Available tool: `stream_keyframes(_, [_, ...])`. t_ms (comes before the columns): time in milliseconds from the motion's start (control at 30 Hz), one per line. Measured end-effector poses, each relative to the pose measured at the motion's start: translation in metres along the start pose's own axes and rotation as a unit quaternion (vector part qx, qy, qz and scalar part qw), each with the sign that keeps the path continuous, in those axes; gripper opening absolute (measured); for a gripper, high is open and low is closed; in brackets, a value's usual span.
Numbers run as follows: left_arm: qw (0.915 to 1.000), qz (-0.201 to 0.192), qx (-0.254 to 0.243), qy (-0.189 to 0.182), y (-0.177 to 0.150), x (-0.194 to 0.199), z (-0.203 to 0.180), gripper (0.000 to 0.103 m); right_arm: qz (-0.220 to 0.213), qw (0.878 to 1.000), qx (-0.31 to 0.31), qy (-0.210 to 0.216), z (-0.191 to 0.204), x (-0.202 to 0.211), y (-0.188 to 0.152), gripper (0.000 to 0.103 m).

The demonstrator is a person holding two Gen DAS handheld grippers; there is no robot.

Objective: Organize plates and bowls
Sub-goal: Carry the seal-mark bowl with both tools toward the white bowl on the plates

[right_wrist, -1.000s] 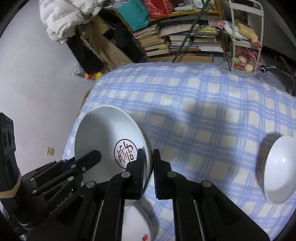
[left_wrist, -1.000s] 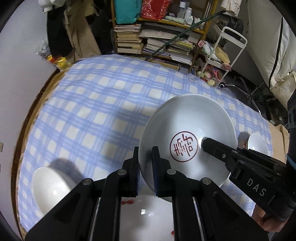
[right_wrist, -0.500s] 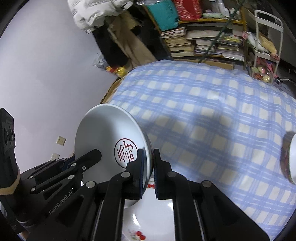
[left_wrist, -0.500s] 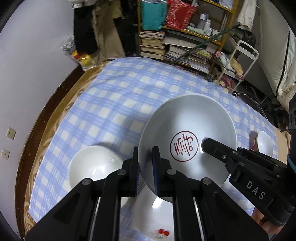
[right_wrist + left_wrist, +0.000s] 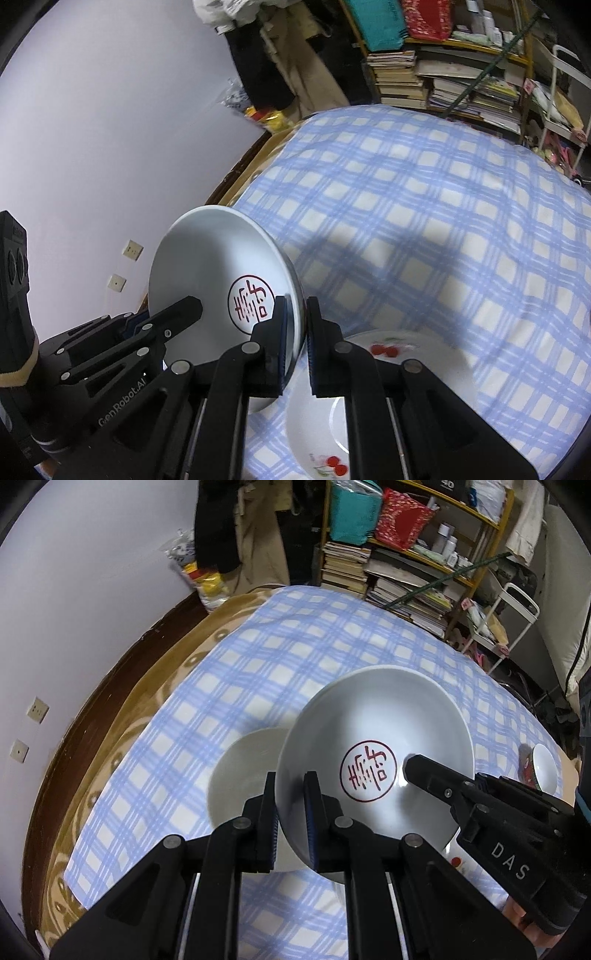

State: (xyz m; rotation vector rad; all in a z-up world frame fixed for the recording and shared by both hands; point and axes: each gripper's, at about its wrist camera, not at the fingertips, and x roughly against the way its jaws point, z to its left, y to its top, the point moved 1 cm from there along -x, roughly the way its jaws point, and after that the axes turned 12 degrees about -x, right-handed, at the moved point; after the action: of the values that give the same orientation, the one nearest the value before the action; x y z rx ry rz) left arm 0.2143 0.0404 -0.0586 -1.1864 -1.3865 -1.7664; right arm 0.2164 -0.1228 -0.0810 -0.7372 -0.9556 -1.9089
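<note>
I hold the red-seal bowl (image 5: 376,753) aloft between both grippers: left gripper (image 5: 291,808) and right gripper (image 5: 297,332) each clamp an opposite rim. Glazed ceramic: rigid, slippery, breakable, so the thin rim suits a pinch. Below lie a plain white bowl (image 5: 243,771) left, a cherry-print plate (image 5: 402,369) near, on the checked tabletop (image 5: 443,221).

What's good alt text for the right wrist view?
Right gripper clamps the rim of a white bowl with a red seal mark, held tilted above a blue checked cloth; the left gripper grips its opposite rim. A cherry-print plate lies on the cloth below, with cluttered bookshelves behind.
</note>
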Motion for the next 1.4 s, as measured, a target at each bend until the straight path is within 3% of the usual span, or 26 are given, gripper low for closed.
stream_keyframes(667, [0.9987,0.010,0.050,-0.005,-0.048,-0.031,0.036,0.013,0.035,0.998,0.030,-0.032,0.024,-0.043,-0.032,0.011])
stream_keyframes(1400, [0.9961,0.028,0.082,-0.015,-0.054,-0.056,0.057,0.013,0.042,0.996,0.052,-0.062,0.038,-0.078,-0.035,0.012])
